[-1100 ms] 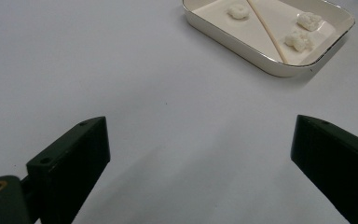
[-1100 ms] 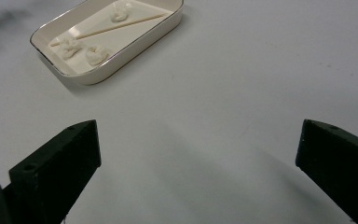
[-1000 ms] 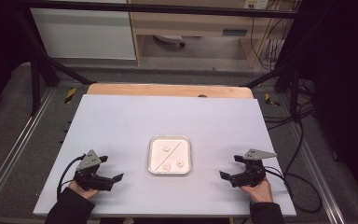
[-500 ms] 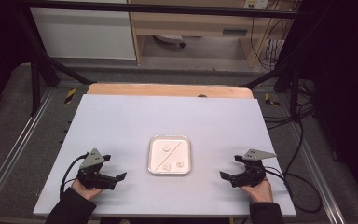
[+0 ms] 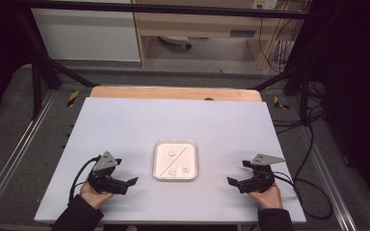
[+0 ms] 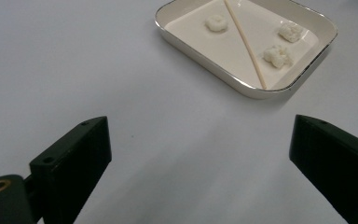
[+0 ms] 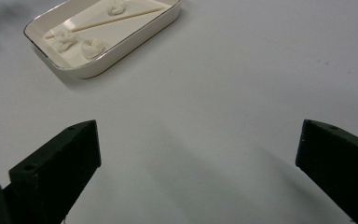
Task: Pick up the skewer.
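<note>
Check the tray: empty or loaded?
Loaded. The white tray holds three small white lumps and a thin stick lying diagonally across it. Both grippers sit open, apart from it.

the tray is set mid-table, toward the near edge. inside it a stick is laid corner to corner, one lump on one side, two lumps on the other. the left gripper and right gripper are parked either side of the tray, well apart from it.

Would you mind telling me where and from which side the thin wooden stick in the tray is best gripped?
Grip the stick near its middle, from above, jaws across it. It lies flat and diagonal in the tray, with white pieces on both sides.
</note>
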{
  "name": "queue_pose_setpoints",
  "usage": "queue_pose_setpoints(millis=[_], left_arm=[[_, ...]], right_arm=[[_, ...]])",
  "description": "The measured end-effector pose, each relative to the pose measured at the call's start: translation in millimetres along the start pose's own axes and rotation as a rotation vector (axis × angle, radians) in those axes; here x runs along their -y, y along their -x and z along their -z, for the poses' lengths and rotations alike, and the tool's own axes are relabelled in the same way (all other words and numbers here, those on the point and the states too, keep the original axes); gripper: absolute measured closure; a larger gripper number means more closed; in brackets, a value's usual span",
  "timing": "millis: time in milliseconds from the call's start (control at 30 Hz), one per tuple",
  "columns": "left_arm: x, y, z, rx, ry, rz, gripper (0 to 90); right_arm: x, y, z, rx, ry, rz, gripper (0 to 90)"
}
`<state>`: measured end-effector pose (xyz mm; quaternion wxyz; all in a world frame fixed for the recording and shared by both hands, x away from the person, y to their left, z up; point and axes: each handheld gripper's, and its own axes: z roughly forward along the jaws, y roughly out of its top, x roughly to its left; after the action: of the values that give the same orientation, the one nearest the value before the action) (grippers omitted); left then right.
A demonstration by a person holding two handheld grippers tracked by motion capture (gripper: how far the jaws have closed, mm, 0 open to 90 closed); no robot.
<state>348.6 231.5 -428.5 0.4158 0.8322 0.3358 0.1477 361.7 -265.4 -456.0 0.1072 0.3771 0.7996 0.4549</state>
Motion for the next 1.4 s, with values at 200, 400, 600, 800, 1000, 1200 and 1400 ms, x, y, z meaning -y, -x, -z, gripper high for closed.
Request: queue_pose_setpoints(millis=[200, 400, 600, 800, 1000, 1200, 1400], left_arm=[[-11.9, 8.5, -3.7, 0.009, -0.007, -0.018, 5.5], [-26.9, 16.2, -9.7, 0.008, -0.01, -0.031, 5.8], [-41.6, 24.8, -19.6, 0.012, -0.017, -0.037, 6.3], [-53.1, 31.0, -32.9, 0.016, -0.036, -0.043, 7.2], [-60.2, 33.5, -46.8, 0.014, -0.054, -0.041, 10.2], [-64.7, 34.6, -60.6, -0.01, -0.094, -0.03, 14.7], [-67.0, 39.1, -72.7, 0.004, -0.125, -0.014, 26.4]], right_arm=[[-0.2, -0.2, 0.2, -0.002, 0.002, 0.0, 0.6], [-0.4, 0.0, 0.5, -0.001, 0.003, 0.001, 0.6], [-0.2, -0.4, -0.1, -0.002, -0.003, 0.001, 0.6], [0.0, -0.1, -0.5, 0.001, -0.005, 0.006, 0.6], [0.2, -0.4, -1.0, 0.001, -0.01, 0.005, 0.6], [0.3, -0.4, -1.1, 0.001, -0.011, 0.006, 0.6], [0.2, -0.4, -1.0, 0.001, -0.01, 0.007, 0.6]])
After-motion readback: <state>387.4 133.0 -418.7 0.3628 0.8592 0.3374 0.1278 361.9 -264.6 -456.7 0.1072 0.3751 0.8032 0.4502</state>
